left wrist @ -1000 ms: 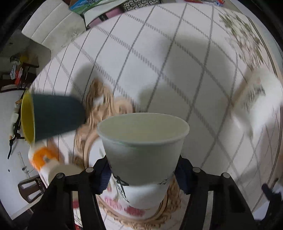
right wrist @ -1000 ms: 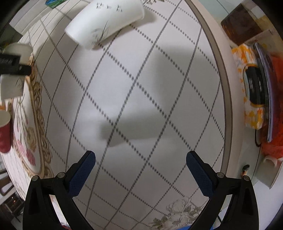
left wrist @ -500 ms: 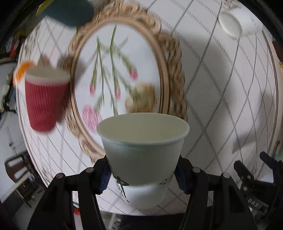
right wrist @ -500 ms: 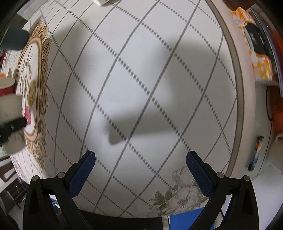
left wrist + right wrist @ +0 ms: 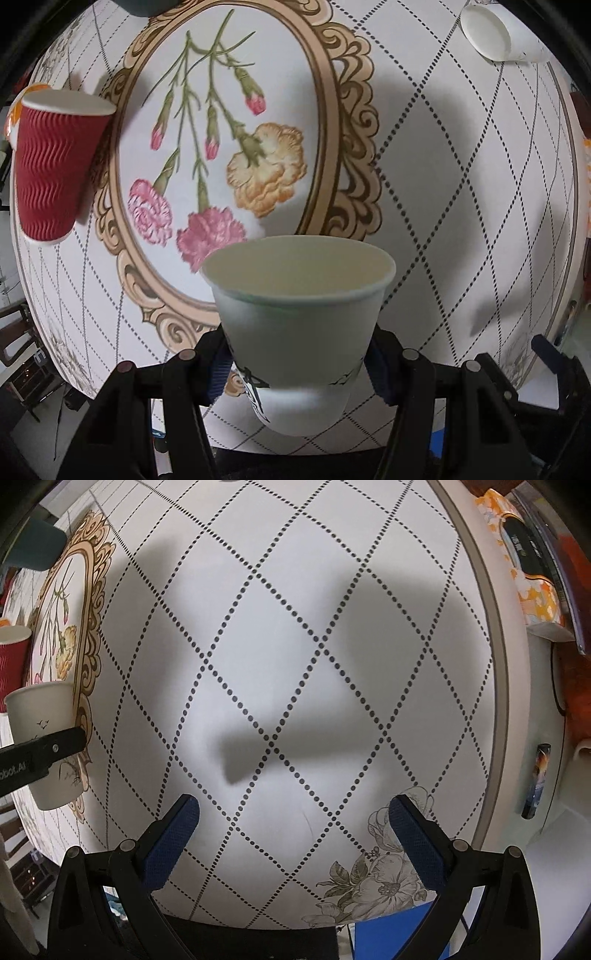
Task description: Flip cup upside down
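My left gripper [image 5: 297, 363] is shut on a white paper cup [image 5: 295, 325], its open mouth facing the table below. The cup hangs above the near edge of the gold-framed flower print [image 5: 229, 147] on the tablecloth. In the right wrist view the same cup [image 5: 40, 738] shows at the far left, clamped by the left gripper's black finger. My right gripper [image 5: 293, 819] is open and empty above the bare diamond-patterned cloth [image 5: 295, 664].
A red ribbed cup [image 5: 51, 166] stands at the left of the flower print. Another white cup [image 5: 498, 33] lies on its side at the far right. A dark teal cup [image 5: 33, 550] lies by the frame's far end. A tissue box [image 5: 532, 583] sits beyond the table rim.
The left gripper has tipped forward with the cup, so the view swung from across the table to down onto the flower print. The right gripper tilted down towards the near table edge, still open.
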Action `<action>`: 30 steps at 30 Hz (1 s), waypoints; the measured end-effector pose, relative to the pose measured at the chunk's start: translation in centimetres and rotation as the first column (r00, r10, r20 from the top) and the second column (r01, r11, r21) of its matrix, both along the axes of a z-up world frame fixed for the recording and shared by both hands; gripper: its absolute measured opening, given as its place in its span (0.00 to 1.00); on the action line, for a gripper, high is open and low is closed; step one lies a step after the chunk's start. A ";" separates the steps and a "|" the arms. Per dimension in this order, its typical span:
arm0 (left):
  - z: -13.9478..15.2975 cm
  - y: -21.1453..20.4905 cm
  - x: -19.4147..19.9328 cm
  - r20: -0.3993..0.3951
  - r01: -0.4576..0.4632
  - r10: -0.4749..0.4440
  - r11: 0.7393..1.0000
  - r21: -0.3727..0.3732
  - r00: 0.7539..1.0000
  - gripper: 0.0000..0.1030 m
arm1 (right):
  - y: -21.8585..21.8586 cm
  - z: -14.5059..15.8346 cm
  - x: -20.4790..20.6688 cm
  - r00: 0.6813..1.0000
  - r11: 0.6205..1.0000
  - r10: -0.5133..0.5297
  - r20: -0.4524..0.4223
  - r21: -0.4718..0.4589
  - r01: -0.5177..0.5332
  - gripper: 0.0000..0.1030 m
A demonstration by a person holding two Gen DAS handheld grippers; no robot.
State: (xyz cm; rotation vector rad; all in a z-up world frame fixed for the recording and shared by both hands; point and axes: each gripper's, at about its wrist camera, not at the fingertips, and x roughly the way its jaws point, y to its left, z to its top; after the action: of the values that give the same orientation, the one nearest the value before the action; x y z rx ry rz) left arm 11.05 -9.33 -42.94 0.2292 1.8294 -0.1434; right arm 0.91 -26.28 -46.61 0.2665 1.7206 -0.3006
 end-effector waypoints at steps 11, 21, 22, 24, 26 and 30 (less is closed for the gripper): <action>-0.1 0.0 -0.2 -0.004 -0.002 0.002 1.000 0.000 1.000 0.59 | -1.9 3.2 1.6 1.000 1.000 -0.017 0.011 -0.023 0.017 1.00; -1.0 0.6 0.3 0.003 0.017 -0.017 1.000 -0.006 1.000 0.87 | -1.3 3.6 1.1 0.999 0.999 -0.032 0.022 -0.025 0.033 1.00; -0.9 0.7 0.3 0.007 0.021 -0.021 1.000 -0.006 1.000 0.88 | -1.3 3.5 1.0 0.999 0.999 -0.035 0.022 -0.026 0.036 1.00; -0.5 0.6 0.1 0.010 0.023 -0.023 1.000 -0.008 1.000 0.88 | -1.2 3.3 0.8 0.999 0.999 -0.038 0.024 -0.025 0.038 1.00; -0.3 0.6 0.3 0.015 0.023 -0.022 1.000 -0.009 1.000 0.88 | -1.2 3.4 0.9 0.999 0.999 -0.041 0.026 -0.024 0.042 1.00; 0.3 0.9 0.5 0.028 0.015 -0.014 1.000 -0.017 0.999 0.88 | -1.2 3.7 0.8 0.998 0.998 -0.051 0.033 -0.022 0.052 1.00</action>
State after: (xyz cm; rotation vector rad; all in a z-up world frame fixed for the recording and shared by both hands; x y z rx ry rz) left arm 11.50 -8.40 -42.68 0.2317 1.7983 -0.1648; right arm 1.74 -27.51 -42.90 0.2980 1.6788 -0.3515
